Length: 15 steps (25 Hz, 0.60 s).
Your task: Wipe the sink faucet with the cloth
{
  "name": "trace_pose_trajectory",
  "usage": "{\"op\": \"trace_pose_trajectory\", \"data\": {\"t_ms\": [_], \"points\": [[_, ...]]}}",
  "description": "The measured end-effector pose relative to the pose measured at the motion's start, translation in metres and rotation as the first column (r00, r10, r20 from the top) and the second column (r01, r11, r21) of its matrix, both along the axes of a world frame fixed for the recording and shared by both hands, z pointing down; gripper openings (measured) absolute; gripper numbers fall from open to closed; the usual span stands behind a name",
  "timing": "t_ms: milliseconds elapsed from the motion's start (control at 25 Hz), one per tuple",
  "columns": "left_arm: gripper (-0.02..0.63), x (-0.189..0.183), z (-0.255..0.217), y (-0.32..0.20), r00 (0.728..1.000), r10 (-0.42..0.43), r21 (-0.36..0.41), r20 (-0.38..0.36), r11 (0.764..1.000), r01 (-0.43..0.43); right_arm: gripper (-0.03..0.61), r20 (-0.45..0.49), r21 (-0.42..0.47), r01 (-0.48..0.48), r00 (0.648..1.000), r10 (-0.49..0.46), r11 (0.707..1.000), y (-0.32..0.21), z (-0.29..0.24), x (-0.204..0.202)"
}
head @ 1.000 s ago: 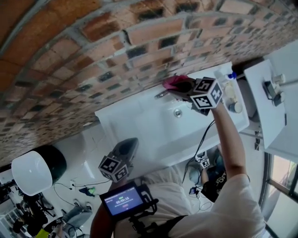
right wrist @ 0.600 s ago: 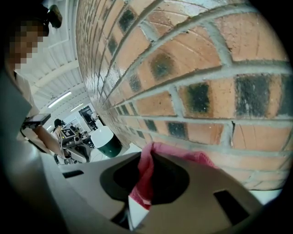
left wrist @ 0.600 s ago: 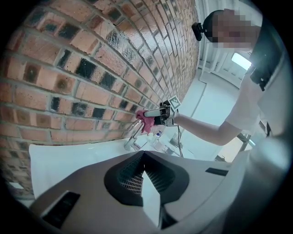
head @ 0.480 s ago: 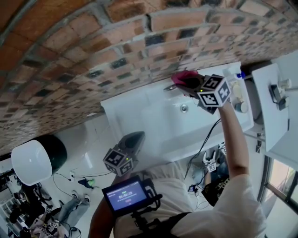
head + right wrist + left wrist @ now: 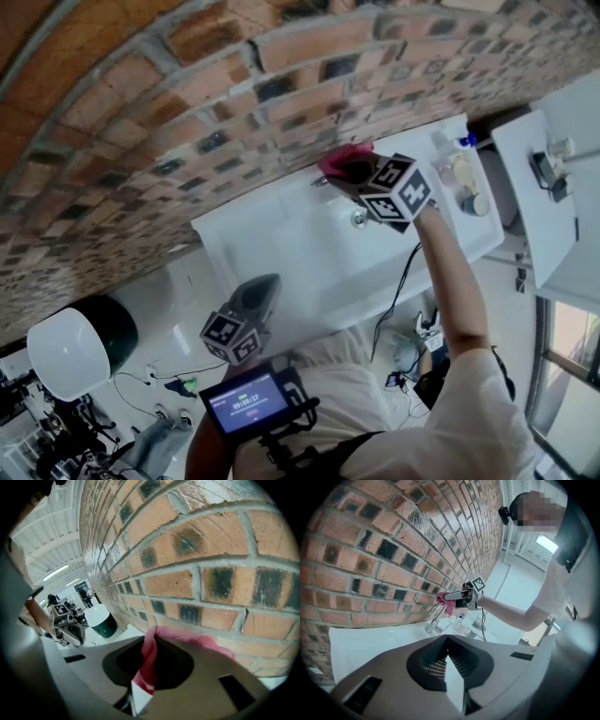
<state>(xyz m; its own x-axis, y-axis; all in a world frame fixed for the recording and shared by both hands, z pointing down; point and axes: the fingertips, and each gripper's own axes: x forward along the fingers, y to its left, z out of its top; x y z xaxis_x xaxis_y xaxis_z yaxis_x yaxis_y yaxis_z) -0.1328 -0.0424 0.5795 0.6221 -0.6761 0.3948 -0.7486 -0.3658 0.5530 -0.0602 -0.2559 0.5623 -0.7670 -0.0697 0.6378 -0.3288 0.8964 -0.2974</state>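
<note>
My right gripper (image 5: pixel 354 174) is shut on a pink cloth (image 5: pixel 343 159) and holds it against the chrome faucet (image 5: pixel 322 182) at the back of the white sink (image 5: pixel 281 239), close to the brick wall. In the right gripper view the cloth (image 5: pixel 149 660) is pinched between the jaws of the right gripper (image 5: pixel 140 686) and drapes over them, hiding the faucet. The left gripper view shows the faucet (image 5: pixel 434 619) with the cloth (image 5: pixel 449 605) on its spout. My left gripper (image 5: pixel 255 298) hangs in front of the sink, shut and empty; its jaws (image 5: pixel 447 644) meet with nothing between them.
Bottles and small jars (image 5: pixel 459 173) stand on the sink's right end. A white cabinet (image 5: pixel 534 202) is further right. A dark bin with a white lid (image 5: pixel 70 345) stands on the floor at the left. A small screen (image 5: pixel 248 403) sits at my chest.
The right gripper has tilted slightly while keeping the cloth at the faucet. The left gripper has stayed where it was.
</note>
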Motion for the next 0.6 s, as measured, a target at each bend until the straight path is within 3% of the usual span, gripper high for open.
{"op": "trace_pose_trajectory", "data": {"t_ms": [160, 360, 600], "points": [[0.003, -0.001, -0.001, 0.001, 1.000, 0.001, -0.001, -0.001, 1.000, -0.001, 0.051, -0.019, 0.109, -0.088, 0.996, 0.091, 0.990, 0.002, -0.002, -0.013], [0.003, -0.003, -0.006, 0.000, 0.999, 0.041, 0.007, -0.002, 0.999, -0.041, 0.051, -0.034, 0.166, -0.175, 0.982, 0.183, 0.970, 0.002, -0.001, -0.018], [0.003, -0.012, -0.005, 0.006, 0.998, 0.056, 0.011, -0.001, 0.998, -0.056, 0.051, -0.083, 0.224, -0.197, 0.972, 0.220, 0.954, 0.010, 0.004, -0.029]]}}
